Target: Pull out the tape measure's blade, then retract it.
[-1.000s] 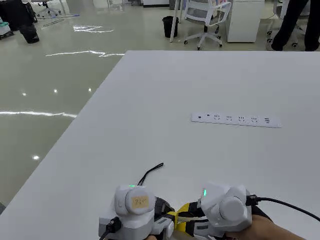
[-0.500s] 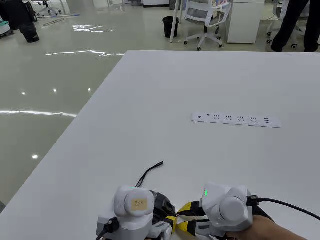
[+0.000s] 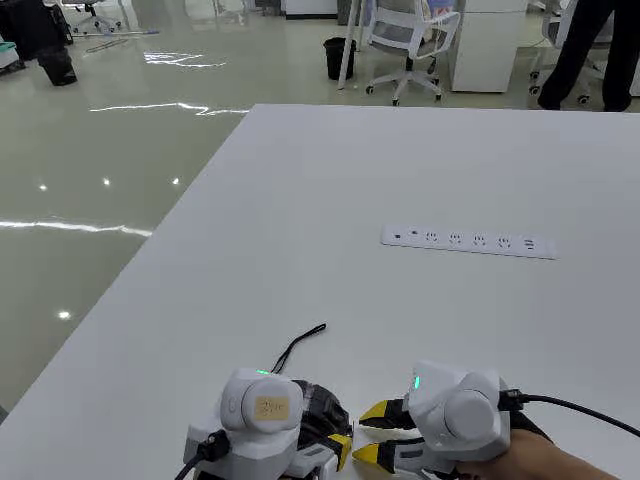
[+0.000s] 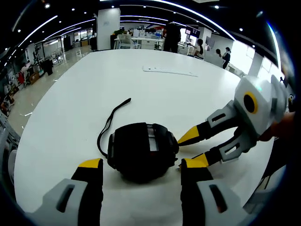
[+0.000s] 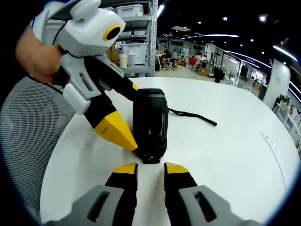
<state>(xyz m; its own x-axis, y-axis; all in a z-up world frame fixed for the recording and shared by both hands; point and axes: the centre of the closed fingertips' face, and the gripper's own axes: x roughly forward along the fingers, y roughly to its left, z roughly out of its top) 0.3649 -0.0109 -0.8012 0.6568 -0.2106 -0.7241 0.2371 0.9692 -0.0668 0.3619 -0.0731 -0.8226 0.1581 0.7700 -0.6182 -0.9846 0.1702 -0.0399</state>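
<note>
So the yellow blade that was stretched out from the black tape measure (image 4: pixel 141 147) to the right gripper (image 3: pixel 371 433) a second ago got shorter and has now gone all the way back into the case. The right gripper has let go too (its yellow tips are parted now, sitting just short of the case's mouth).

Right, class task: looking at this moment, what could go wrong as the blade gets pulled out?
1. The right tongs stand open just short of the small blade tip; closing there may miss it.
2. The left tongs straddle the tape measure, but a firm pinch isn't evident; it might slide across the smooth table with the pull.
</note>
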